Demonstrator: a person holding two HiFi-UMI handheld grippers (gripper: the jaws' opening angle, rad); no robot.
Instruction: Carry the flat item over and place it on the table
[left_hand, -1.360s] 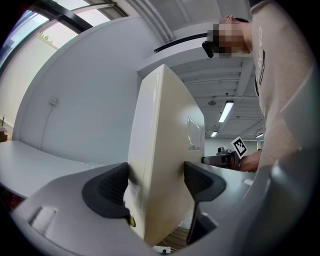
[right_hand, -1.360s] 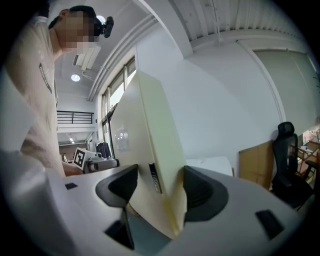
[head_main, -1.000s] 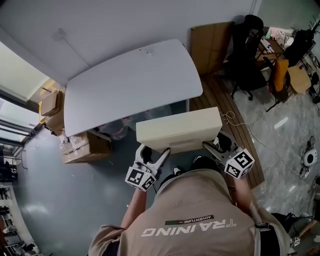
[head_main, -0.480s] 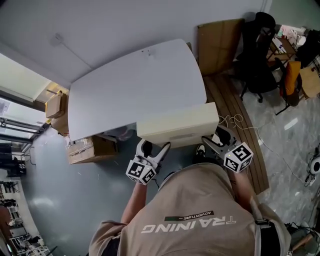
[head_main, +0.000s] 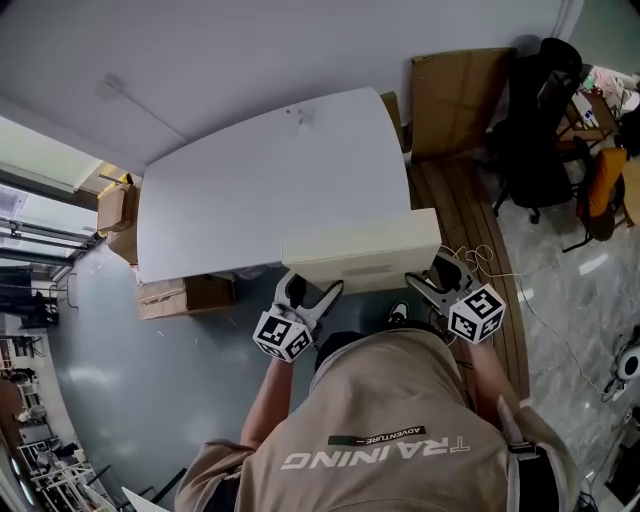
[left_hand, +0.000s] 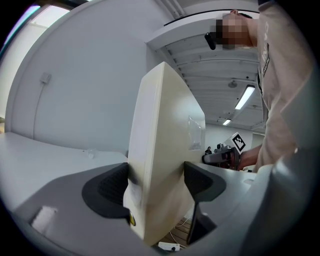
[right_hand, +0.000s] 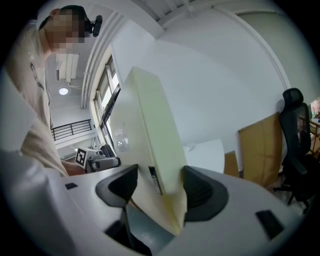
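- Approach to the table (head_main: 250, 180) is nearly finished: in the head view the cream flat item (head_main: 362, 250) sits at centre frame, and its far edge now overlaps the table's near right corner.
- A second ago there was a strip of floor and clutter between that edge and the tabletop. That gap has closed, so the carry looks almost done and the set-down is what remains.
- Left gripper (left_hand: 155, 186), lower centre of its own view, is clamped on the item's near left end, one dark pad pressed to each face.
- Right gripper (right_hand: 157, 189) does the same at the right end, its jaws squeezed onto the slab's thickness.
- The item is held up by its near edge. Whether its far edge already touches the tabletop cannot be told from here.
- Both grips match the earlier frames, with no slip showing.
- The cardboard boxes (head_main: 185, 293) at left and the office chair (head_main: 545, 110) at upper right have drifted down and outward as the person walked in.
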